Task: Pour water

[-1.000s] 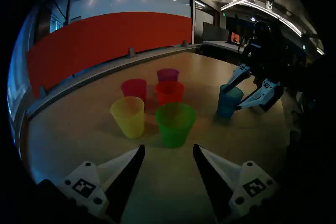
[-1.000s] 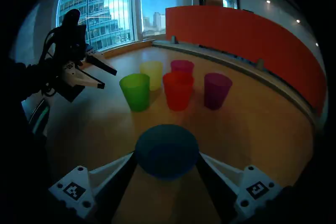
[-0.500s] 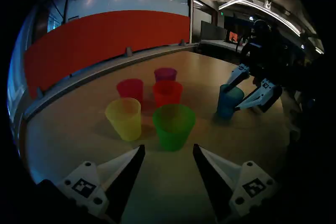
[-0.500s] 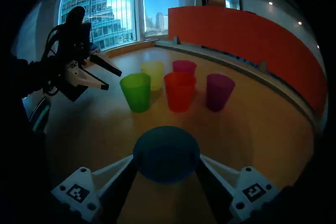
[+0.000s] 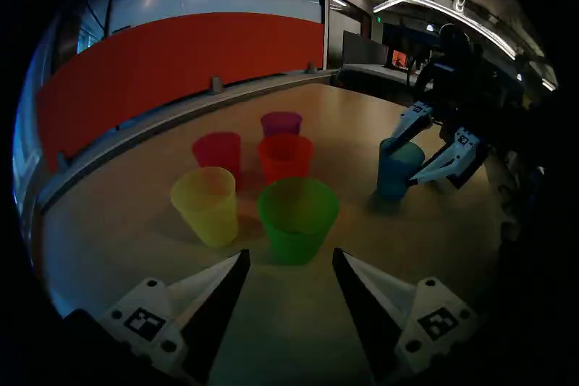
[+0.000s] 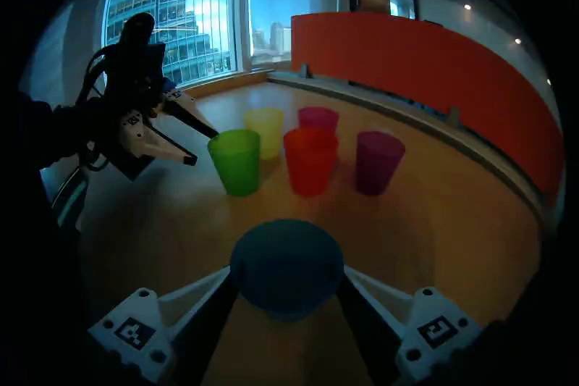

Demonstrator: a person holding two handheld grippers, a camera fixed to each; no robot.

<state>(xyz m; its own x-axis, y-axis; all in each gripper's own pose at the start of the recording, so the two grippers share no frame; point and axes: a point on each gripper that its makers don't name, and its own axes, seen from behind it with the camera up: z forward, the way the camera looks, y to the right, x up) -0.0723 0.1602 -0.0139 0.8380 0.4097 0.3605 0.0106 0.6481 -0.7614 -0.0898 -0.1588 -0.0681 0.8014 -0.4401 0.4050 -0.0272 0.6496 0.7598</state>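
A broad wooden tabletop (image 5: 116, 241) spans both views, backed by a long orange partition (image 5: 181, 53) across the upper left of the left gripper view. At centre frame five translucent plastic cups cluster close together: green cup (image 5: 298, 218) nearest, yellow cup (image 5: 205, 205) to its left, orange-red cup (image 5: 285, 158) and pink cup (image 5: 216, 153) behind, purple cup (image 5: 281, 123) farthest. The blue cup (image 6: 286, 256) sits low centre in the right gripper view, clamped at both sides by the right tongs (image 6: 287, 277); whether it holds water cannot be told. It looks light, thin-walled and smooth, likely to flex or slip, so a moderate hold under the rim suits. The left tongs (image 5: 289, 254) gape wide, empty, facing the green cup.
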